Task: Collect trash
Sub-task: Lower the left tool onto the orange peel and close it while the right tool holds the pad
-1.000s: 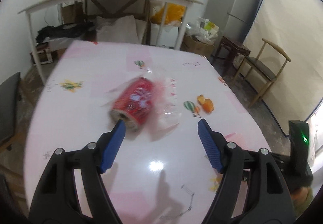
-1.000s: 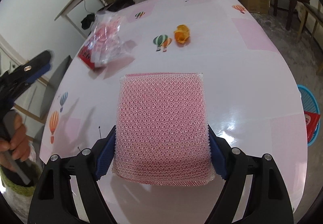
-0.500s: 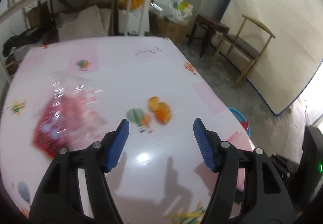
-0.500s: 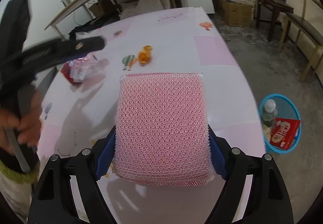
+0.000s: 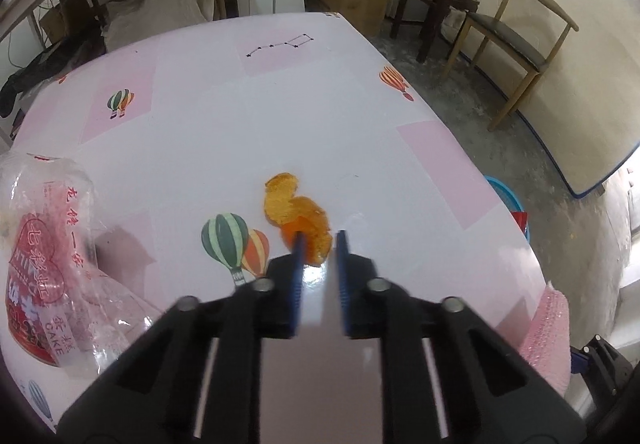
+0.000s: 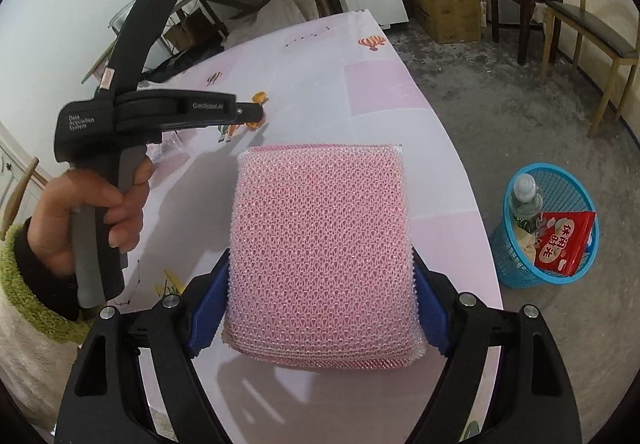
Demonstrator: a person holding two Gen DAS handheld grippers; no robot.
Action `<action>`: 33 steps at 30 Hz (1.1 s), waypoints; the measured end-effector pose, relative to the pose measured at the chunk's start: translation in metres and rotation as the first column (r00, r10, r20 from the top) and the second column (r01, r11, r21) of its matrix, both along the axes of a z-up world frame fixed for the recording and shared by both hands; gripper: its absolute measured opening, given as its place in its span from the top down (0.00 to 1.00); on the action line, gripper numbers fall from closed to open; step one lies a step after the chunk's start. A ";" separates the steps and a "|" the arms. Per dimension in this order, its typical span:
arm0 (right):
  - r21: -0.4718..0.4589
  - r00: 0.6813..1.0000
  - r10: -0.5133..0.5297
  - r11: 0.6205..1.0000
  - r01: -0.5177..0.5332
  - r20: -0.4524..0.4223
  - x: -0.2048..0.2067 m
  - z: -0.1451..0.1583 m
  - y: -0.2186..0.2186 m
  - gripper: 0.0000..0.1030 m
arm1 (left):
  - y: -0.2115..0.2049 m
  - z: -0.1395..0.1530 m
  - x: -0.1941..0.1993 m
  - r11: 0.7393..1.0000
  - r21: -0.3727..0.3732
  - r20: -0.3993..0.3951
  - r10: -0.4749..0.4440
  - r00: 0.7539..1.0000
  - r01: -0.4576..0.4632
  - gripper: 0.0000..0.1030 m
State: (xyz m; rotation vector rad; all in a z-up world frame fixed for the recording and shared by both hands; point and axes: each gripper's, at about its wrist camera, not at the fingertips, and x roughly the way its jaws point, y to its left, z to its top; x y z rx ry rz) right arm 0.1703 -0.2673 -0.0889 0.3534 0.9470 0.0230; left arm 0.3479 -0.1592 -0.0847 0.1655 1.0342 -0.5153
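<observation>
Orange peel (image 5: 294,206) lies mid-table on the pink-and-white table (image 5: 240,124). My left gripper (image 5: 320,242) points down at the peel's near end; its jaws are closing, almost together, and the pads pinch that end. From the right wrist view the left gripper (image 6: 258,114) shows side-on, held in a person's hand (image 6: 92,212), with the peel (image 6: 259,97) at its tip. My right gripper (image 6: 322,284) is shut on a pink mesh sponge (image 6: 320,236), carried above the table's near edge. A clear cake wrapper (image 5: 44,264) with red print lies at the left.
A blue trash basket (image 6: 548,228) with a bottle and a red packet stands on the floor to the right of the table. A wooden chair (image 5: 520,40), a dark stool (image 5: 436,0) and cardboard boxes stand beyond. A cluttered shelf table lies behind the far edge.
My left gripper swung right from the red can and wrapper to the orange peel, dropped lower, and its jaws went from wide apart to nearly together. The right gripper drifted with the sponge still held.
</observation>
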 end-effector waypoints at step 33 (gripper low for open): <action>-0.040 1.000 0.004 0.999 -0.004 -0.022 -0.009 0.000 0.016 0.24 | 0.029 0.022 -0.008 0.997 -0.047 0.022 0.055 0.998 -0.054 0.53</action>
